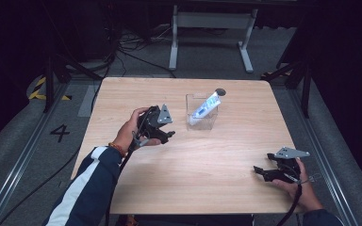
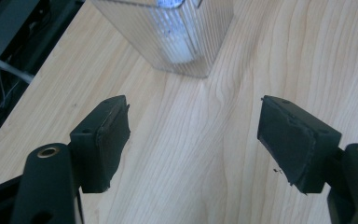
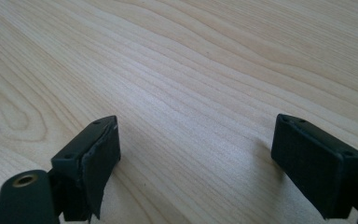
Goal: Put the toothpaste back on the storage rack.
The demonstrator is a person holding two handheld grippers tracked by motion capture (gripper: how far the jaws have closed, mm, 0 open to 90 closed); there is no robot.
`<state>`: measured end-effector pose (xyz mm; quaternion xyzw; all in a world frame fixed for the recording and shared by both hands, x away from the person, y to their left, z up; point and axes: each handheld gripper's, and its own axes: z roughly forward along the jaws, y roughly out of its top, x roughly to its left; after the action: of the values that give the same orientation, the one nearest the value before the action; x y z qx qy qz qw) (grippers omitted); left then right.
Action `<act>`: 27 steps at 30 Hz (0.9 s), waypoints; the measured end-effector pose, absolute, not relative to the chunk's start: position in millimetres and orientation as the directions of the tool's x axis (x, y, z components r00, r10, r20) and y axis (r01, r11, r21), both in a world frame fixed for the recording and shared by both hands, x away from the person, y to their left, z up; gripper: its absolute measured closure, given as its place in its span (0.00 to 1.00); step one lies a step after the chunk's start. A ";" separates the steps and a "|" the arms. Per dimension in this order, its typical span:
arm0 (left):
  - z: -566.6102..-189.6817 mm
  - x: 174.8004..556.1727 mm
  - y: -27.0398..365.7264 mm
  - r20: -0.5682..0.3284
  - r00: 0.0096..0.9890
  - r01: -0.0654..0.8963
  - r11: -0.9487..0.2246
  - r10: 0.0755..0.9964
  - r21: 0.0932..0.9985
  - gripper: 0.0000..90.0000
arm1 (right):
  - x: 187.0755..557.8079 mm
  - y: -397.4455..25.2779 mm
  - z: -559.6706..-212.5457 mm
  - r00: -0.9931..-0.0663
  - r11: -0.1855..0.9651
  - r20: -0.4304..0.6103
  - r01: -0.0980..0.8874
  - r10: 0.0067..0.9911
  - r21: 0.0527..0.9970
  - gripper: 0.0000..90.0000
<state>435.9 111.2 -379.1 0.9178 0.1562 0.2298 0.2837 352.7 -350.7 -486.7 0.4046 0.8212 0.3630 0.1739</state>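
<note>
Tube [image 1: 205, 107] propped tilted in clear box [image 1: 201, 118], left gripper [image 1: 168, 134] held just beside it (jaws spread, nothing gripped), right gripper [image 1: 259, 172] well apart, likewise spread.

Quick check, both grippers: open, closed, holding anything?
Left gripper: open, holding nothing, jaws aimed at the clear container.
Right gripper: open, holding nothing, low over the table.
</note>
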 end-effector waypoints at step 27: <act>-424.6 392.6 175.8 0.295 0.832 0.253 -0.795 0.470 0.552 0.27 | 352.0 -350.8 -486.7 -0.609 0.408 0.007 0.539 0.793 0.737 0.17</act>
<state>392.6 175.8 -424.6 0.9229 0.1958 0.2134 0.2536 352.0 -350.8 -486.7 0.4059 0.8205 0.3625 0.1748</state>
